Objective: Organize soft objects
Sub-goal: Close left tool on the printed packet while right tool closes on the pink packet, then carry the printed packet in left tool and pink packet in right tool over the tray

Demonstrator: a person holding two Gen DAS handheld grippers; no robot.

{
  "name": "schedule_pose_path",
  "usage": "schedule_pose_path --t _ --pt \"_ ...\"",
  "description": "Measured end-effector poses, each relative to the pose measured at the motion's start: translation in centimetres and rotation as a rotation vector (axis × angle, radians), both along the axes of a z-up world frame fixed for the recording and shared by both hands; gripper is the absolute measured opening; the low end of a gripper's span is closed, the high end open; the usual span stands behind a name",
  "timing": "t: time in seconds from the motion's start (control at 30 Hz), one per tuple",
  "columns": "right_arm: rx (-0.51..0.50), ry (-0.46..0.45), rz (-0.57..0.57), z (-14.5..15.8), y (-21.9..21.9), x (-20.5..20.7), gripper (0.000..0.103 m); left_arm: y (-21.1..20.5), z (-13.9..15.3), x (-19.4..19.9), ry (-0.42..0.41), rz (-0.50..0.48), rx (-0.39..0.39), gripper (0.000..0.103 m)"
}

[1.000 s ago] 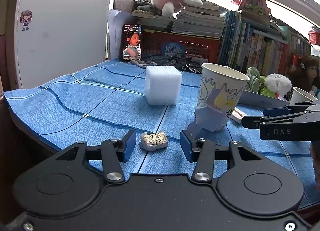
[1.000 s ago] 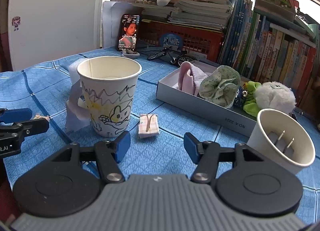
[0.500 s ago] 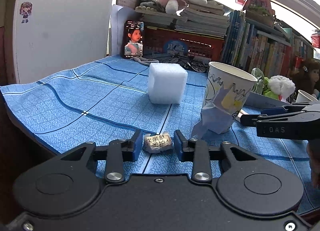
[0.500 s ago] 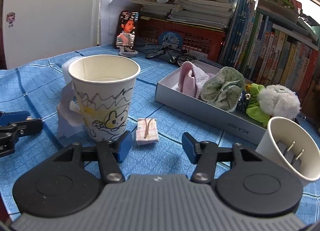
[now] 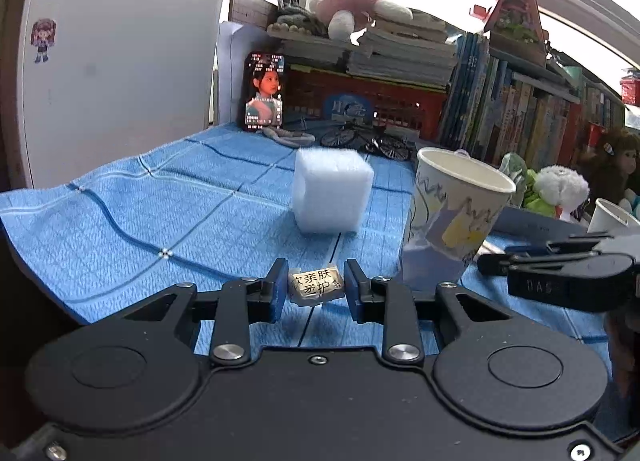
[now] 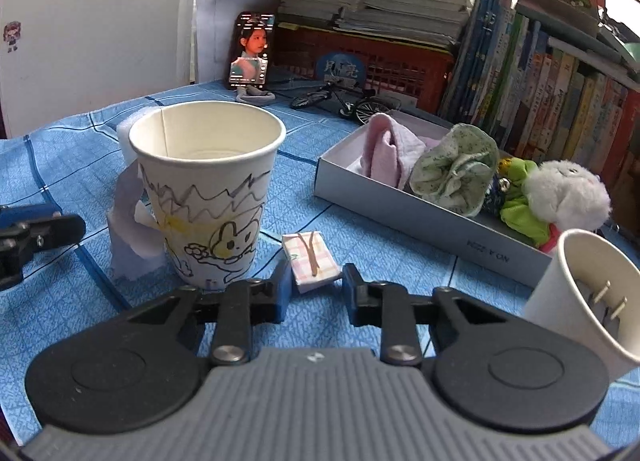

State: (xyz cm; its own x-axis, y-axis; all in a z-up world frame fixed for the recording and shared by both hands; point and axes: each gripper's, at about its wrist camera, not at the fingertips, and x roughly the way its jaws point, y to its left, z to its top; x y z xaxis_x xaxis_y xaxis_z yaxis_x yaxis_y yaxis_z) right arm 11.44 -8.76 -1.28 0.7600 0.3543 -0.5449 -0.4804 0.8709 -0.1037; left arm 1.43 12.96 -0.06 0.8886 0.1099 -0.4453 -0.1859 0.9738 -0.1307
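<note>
Seemingly light and squashy, a small white wrapped tissue packet with printed characters (image 5: 316, 288) sat at six o'clock on the blue cloth, the left gripper (image 5: 315, 293) having just closed onto its sides. Likewise the right gripper (image 6: 316, 290) had just closed around a pink checked tissue pack (image 6: 312, 261), best held mid-sides.

We find each camera mounted low behind its own fingers, close over the blue cloth (image 5: 120, 221), facing twelve o'clock toward the bookshelf (image 6: 540, 81); both views share the drawn-on paper cup (image 5: 452, 217) and the phone (image 6: 251, 49).
</note>
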Motion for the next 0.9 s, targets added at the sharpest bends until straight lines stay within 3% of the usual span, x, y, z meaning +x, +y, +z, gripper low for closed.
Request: schedule_pose_path --t 0.23,0.5,0.67,0.9 --pt "0.029 -0.038 -0.020 1.5 -1.6 -1.0 0.033 -0.1 1.6 0.3 -0.034 -0.014 0.022 0.028" --pt "0.093 -0.106 -0.044 4.8 -3.7 -2.3 0.033 -0.4 5.6 1.6 -0.101 -0.071 0.021 0.028" --pt "0.101 -0.158 -0.050 7.5 -5.0 -2.9 0.033 -0.7 9.0 3.1 -0.100 -0.168 -0.017 0.028" --pt "0.095 -0.132 -0.110 10.9 -8.6 -1.6 0.033 -2.4 13.6 6.5 -0.039 -0.311 -0.079 0.028"
